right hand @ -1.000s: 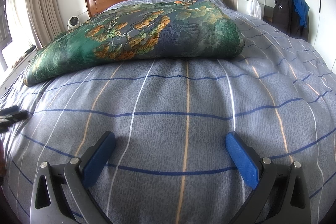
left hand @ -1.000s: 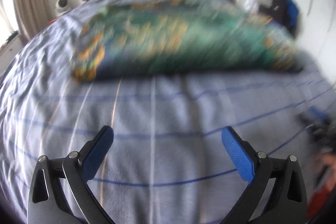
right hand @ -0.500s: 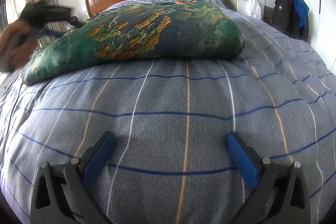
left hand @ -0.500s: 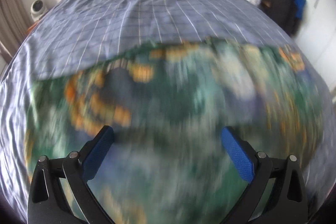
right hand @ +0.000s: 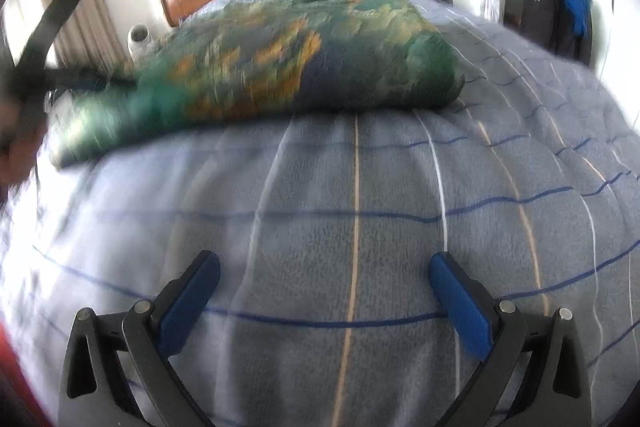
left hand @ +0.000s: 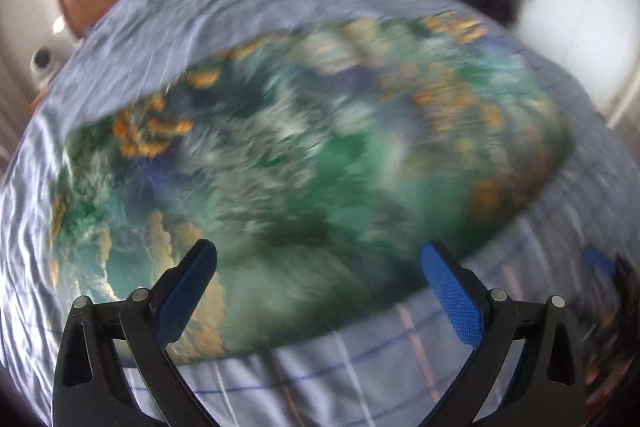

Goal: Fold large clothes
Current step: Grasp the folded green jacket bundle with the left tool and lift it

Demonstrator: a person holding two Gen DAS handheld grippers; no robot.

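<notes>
Claws: left claw (left hand: 318, 263) and right claw (right hand: 324, 271) both spread, empty; garment (left hand: 304, 167) edge under left, bare bed (right hand: 360, 207) ahead of right.

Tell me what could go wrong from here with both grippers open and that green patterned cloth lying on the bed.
1. The left gripper hangs open over the green cloth in a motion-blurred view; closing now might miss an edge or pinch several layers.
2. It could also catch the striped bedspread underneath.
3. The right gripper is over bare bedspread, away from the cloth, so a one-sided lift may drag it crooked.
</notes>
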